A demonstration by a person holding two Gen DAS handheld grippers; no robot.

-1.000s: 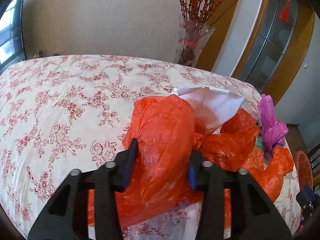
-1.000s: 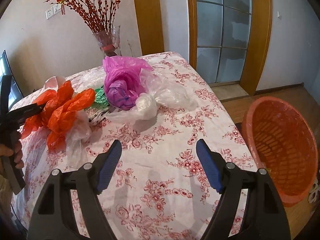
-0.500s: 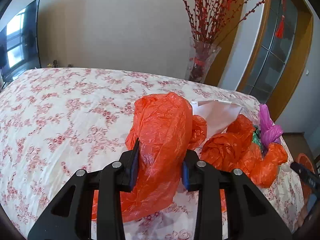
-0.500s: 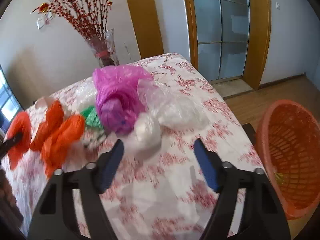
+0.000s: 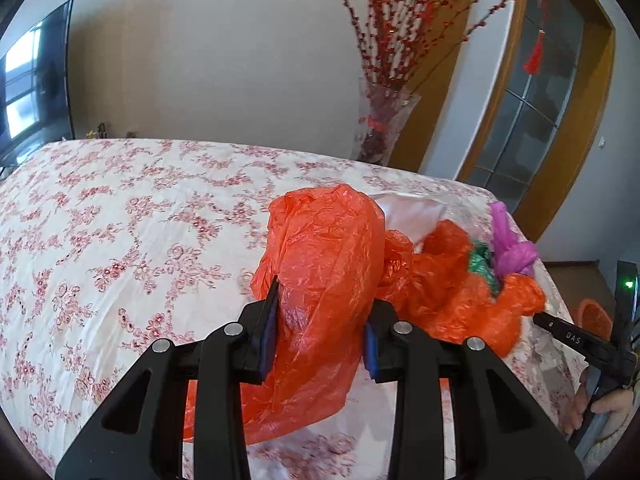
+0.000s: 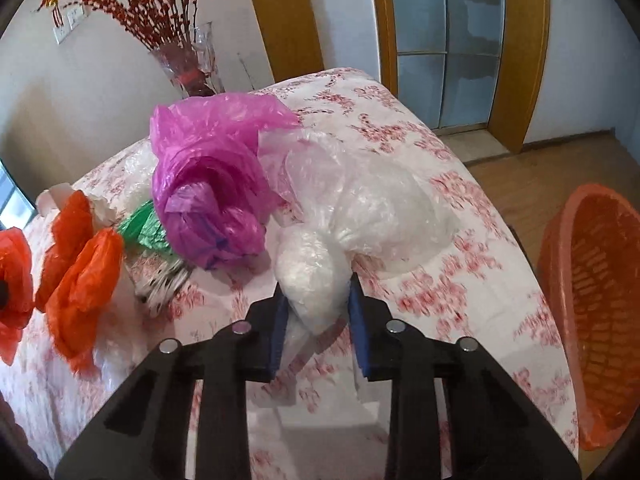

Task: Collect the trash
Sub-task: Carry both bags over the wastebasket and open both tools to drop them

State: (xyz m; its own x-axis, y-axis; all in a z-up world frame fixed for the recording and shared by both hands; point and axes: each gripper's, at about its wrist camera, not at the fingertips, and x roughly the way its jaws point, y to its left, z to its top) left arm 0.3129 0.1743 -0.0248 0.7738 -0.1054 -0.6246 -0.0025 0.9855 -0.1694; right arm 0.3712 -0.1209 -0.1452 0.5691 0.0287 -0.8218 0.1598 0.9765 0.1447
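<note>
Your left gripper (image 5: 320, 334) clamps the orange bag (image 5: 324, 280) — your right gripper (image 6: 318, 324) grips the clear bag (image 6: 312, 276) between its fingers.

The right gripper (image 6: 318, 316) jaws close on the clear bag (image 6: 320, 268) on the worktop (image 6: 452, 280). Pink bag (image 6: 212, 184) lies just left; orange basket (image 6: 596, 304) stands right.

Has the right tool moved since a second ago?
Yes. The right tool has advanced toward the pile and now brackets the clear plastic bag; the orange plastic basket has shifted to the right.
</note>
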